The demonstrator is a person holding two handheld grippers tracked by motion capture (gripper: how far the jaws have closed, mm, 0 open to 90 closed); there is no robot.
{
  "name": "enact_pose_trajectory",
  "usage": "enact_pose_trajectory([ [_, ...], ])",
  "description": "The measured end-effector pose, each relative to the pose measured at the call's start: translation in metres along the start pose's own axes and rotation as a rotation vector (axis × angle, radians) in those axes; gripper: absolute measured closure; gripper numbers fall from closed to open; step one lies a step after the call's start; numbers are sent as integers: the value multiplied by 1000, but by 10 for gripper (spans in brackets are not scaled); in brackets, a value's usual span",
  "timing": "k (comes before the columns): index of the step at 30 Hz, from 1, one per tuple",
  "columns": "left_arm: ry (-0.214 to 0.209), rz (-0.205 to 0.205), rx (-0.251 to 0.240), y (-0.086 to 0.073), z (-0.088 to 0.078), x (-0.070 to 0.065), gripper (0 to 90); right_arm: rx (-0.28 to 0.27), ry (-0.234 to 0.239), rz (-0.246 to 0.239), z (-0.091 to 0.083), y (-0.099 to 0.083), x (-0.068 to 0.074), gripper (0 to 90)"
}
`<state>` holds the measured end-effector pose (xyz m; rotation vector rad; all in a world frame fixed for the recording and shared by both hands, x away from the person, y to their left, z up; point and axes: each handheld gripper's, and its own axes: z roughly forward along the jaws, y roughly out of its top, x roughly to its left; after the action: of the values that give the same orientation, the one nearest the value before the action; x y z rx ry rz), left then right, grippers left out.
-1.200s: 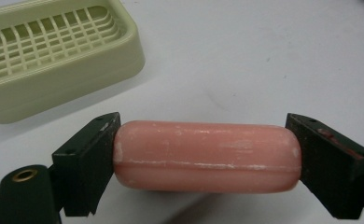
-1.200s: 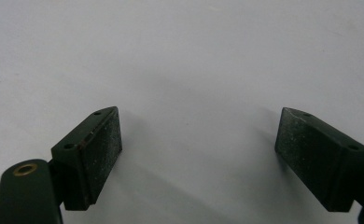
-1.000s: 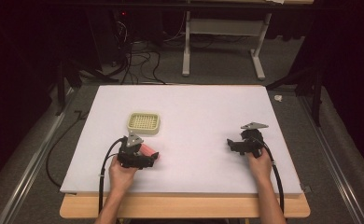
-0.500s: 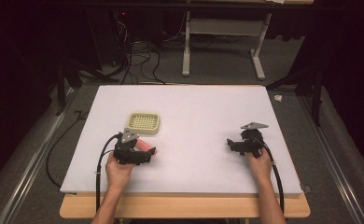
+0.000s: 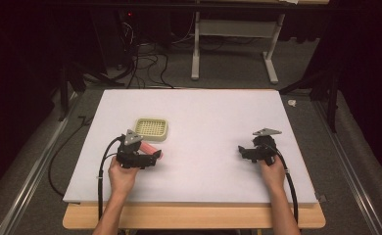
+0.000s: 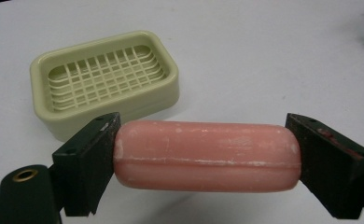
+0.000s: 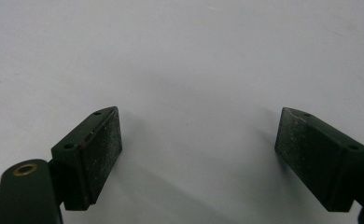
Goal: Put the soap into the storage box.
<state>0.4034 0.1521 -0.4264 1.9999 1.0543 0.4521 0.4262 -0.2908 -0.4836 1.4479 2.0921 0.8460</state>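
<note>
Pink soap bar [image 6: 206, 156] up off the white table [image 5: 208, 112] now, clamped end to end between the two black jaws of the left gripper [image 5: 150, 155], a shadow showing beneath it in the left gripper view. Compared with a second ago: held a touch farther from the person and closer to the soap dish [image 5: 151, 129], gripper and hand shifted slightly forward and leftward, dish itself unmoved. Over on the other side, no change at all from the earlier frames, right gripper [image 5: 241, 150] parked in the same spot. Back to the bar: rounded oblong, salmon pink, a seam line running along its length, pale whitish scuffs scattered over the surface, ends pressed flat against the jaw pads. Lying level, long axis across the jaws, which stand wide apart at the bar's full length. Just beyond it, the dish: pale green, rectangular with rounded corners, a lattice grid inside, nothing in it, sitting flat on the table left of centre. Bar near the dish's front edge but apart from it, not over the grid. Right gripper [image 7: 199, 154] wide open, pads bare, nothing between them, low over bare white surface, well apart from soap and dish, held in the person's right hand [image 5: 273, 174].
</note>
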Motion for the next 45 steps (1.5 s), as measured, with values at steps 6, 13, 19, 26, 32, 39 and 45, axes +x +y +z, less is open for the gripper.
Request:
enact_pose_trajectory([
  [6, -8, -22, -16, 10, -1, 6, 142, 0, 0, 0, 0, 0, 0, 154],
  [13, 0, -22, -4, 20, 4, 14, 142, 0, 0, -1, 0, 0, 0, 154],
  [19, 15, -17, 0, 28, 9, 18, 142, -1, 0, -2, 0, 0, 0, 154],
  [26, 32, -43, 3, 37, 14, 25, 142, -1, 0, -2, 0, 0, 0, 154],
  [32, 79, -54, 11, 43, 22, 30, 142, -1, 0, -2, 0, 0, 0, 154],
  [39, 91, -73, 17, 48, 35, 37, 142, -1, 0, -2, 0, 0, 0, 154],
  [45, 113, -94, 41, 50, 47, 45, 142, -1, 0, -2, 0, 0, 0, 155],
])
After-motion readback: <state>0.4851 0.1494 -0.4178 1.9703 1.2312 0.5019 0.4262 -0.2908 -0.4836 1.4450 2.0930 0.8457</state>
